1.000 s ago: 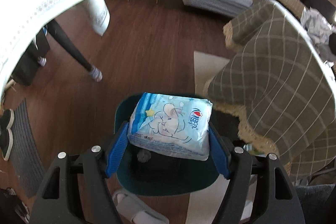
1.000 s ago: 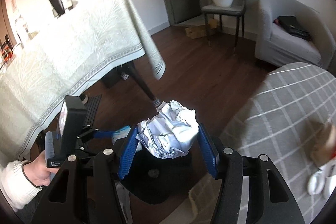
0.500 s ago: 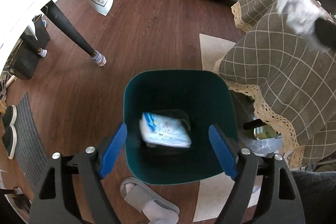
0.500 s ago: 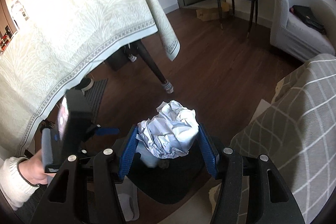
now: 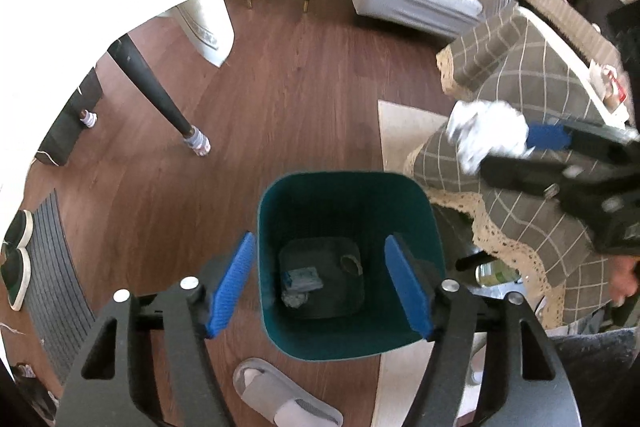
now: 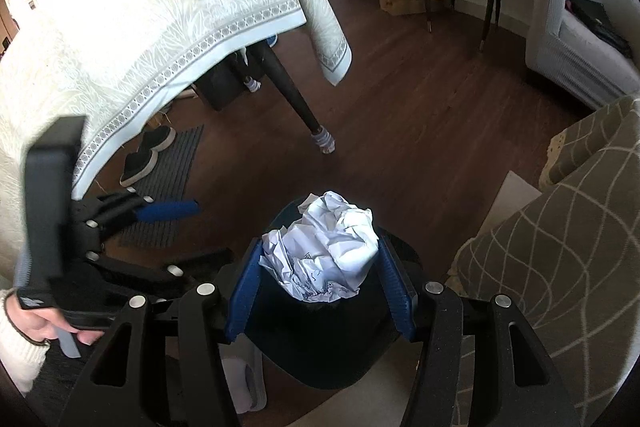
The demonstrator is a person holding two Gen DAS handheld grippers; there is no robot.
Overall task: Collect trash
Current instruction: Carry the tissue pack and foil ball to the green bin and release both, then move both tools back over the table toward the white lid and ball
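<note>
Teal plastic bin (image 5: 348, 195) stands on the wood floor (image 5: 280, 87), w/ a checked throw (image 5: 532, 99) at its 2 o'clock in the left wrist view and a grey slipper (image 5: 280, 399) at its 6. Inside, on the bin's dark bottom: a small blue-and-white packet (image 5: 302, 279) plus a grey scrap just below it; otherwise the bin looks nearly empty.

Left gripper (image 5: 322, 287) hangs over the bin mouth; its jaws have just been closing a little, nothing between them, still fairly wide apart.

Right gripper (image 6: 320, 287) is clamped on a crumpled paper ball (image 6: 324, 251), pads pressing its 9 and 3 o'clock sides, above the bin rim (image 6: 288, 211). From the left wrist view the ball is at 2 o'clock of the bin, not yet over the opening.

Paper prob. very light, soft and springy, not fragile; gripping across the widest part suits it, and it should fall freely when released.
</note>
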